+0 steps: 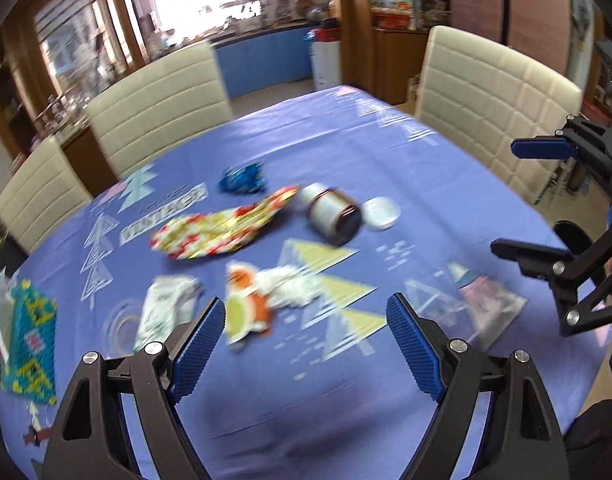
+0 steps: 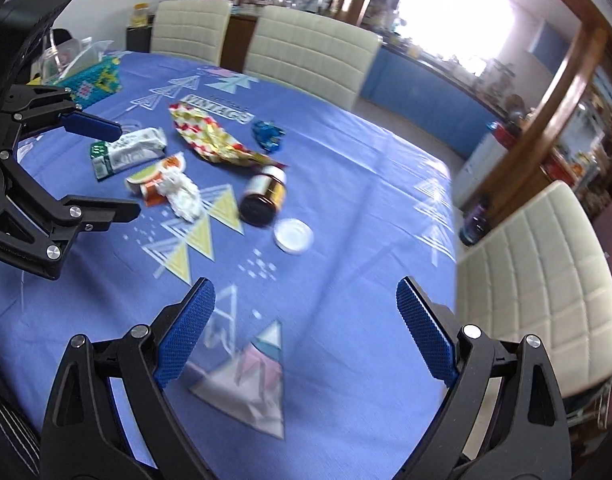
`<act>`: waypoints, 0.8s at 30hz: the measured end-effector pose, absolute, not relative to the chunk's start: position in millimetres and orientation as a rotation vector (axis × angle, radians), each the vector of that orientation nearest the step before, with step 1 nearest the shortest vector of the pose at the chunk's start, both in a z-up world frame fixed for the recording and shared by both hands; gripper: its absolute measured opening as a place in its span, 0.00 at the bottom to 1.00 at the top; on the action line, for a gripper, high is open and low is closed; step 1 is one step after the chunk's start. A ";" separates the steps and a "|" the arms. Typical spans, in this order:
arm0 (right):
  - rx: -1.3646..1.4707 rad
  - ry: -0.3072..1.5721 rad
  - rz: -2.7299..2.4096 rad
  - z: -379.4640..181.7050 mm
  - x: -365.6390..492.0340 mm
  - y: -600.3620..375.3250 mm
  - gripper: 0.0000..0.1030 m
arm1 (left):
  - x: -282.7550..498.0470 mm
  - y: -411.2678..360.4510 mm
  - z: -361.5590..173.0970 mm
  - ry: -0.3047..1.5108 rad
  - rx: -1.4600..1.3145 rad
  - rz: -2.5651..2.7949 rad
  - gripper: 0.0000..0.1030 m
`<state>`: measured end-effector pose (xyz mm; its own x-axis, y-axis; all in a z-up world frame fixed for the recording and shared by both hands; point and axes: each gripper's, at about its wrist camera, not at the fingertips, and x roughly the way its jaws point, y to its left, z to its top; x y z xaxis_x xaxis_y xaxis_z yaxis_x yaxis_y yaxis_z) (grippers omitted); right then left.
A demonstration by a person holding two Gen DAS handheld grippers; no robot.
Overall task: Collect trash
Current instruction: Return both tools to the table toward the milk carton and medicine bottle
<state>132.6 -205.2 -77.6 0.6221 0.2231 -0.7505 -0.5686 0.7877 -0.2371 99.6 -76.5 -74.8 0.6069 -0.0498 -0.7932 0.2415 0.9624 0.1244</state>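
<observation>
Motion blur smeared the orange wrapper [image 1: 247, 304] and tissue wad [image 1: 293, 286] (left view); the beaded box [image 1: 27, 338] was cut off at the tabletop's [image 1: 306, 400] left edge.

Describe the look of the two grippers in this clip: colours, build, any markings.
Both match. The left hand-held gripper and right hand-held gripper have matte black angular linkage arms with triangular cut-outs, silver round pivot bolts, and blue pads with a fine knurled grid texture on the fingers. No cables or sleeves show; no legible markings.

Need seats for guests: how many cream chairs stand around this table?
3. Two chairs stand side by side along the far edge, and one chair at the adjoining side. More may be hidden out of frame.
</observation>
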 end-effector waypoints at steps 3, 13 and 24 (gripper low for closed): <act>-0.489 0.788 0.511 -89.8 148.6 -177.6 0.89 | 99.9 -44.3 -84.7 0.930 0.214 -0.110 0.78; -0.480 0.852 0.497 -136.1 205.0 -125.3 0.89 | 119.3 35.8 -128.9 0.999 0.187 -0.006 0.78; -0.470 0.896 0.467 -160.6 240.8 -108.6 0.68 | 157.1 57.3 -166.2 1.031 0.142 -0.034 0.78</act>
<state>240.8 -108.6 -160.6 0.5405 0.1866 -0.8204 -0.5657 0.8024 -0.1901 157.1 57.3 -166.2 0.5142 0.0389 -0.8568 0.0951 0.9902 0.1020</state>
